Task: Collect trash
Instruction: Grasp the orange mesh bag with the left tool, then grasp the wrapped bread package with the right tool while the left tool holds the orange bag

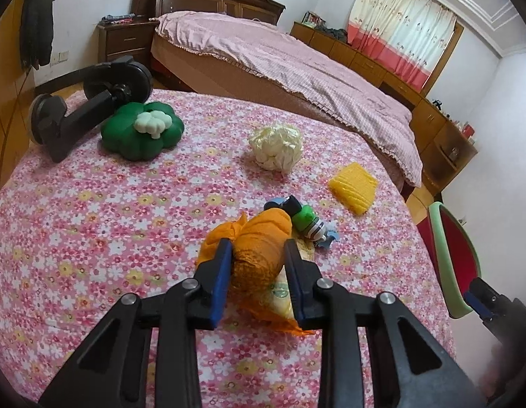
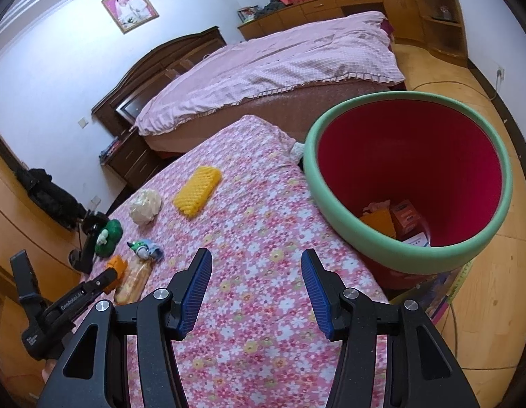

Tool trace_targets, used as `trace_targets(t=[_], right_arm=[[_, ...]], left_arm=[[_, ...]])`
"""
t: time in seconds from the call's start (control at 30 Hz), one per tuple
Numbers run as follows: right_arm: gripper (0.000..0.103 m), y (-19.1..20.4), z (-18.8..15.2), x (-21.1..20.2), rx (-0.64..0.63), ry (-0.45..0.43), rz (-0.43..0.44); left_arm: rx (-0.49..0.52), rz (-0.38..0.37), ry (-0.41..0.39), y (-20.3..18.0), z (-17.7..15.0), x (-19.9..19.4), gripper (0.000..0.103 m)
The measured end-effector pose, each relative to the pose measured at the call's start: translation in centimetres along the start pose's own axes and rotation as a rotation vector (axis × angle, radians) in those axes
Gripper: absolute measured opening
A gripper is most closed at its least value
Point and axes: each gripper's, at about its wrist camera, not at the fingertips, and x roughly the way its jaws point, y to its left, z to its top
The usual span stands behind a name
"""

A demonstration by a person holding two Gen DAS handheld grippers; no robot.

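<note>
My left gripper (image 1: 258, 250) is closed around an orange mesh bundle (image 1: 263, 248) that lies on a clear bottle (image 1: 280, 297) on the floral table. From the right wrist view the left gripper (image 2: 111, 277) grips that orange bundle (image 2: 117, 265) beside the bottle (image 2: 133, 282). My right gripper (image 2: 256, 265) is open and empty above the tablecloth. A red bin with a green rim (image 2: 412, 268) stands off the table's right edge, with trash inside. A crumpled white wad (image 1: 276, 148), a yellow foam piece (image 1: 353, 187) and a small green toy (image 1: 305, 221) lie on the table.
A green flower-shaped cushion (image 1: 140, 131) and a black stand (image 1: 76, 115) sit at the table's far left. A bed with a pink cover (image 1: 280, 57) lies beyond the table. The bin also shows at the right edge of the left wrist view (image 1: 443, 265).
</note>
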Motion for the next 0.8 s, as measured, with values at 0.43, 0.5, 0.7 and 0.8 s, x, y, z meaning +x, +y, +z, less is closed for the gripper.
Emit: trace_targets(t=[0.43, 0.5, 0.7, 0.8], right_arm=[[0.056, 6.6, -1.4, 2.1, -0.123, 0.061, 0.073], [0.056, 7.9, -1.7, 2.8, -0.141, 0.080, 0.088], [0.056, 12.0, -3.0, 4.7, -0.205, 0.122, 0.115], [0.056, 13.9, -3.9, 5.9, -0.233, 0.150, 0.119]], left_arm=[[-0.069, 0.015, -0.096, 3.3, -0.4, -5.5, 0.031], [-0.081, 0.027, -0.104, 4.1, -0.5, -6.3, 0.031], [-0.110, 0.090, -0.119, 6.6, -1.2, -7.4, 0.031], [-0.140, 0.096, -0.117, 8.0, -1.7, -7.6, 0.031]])
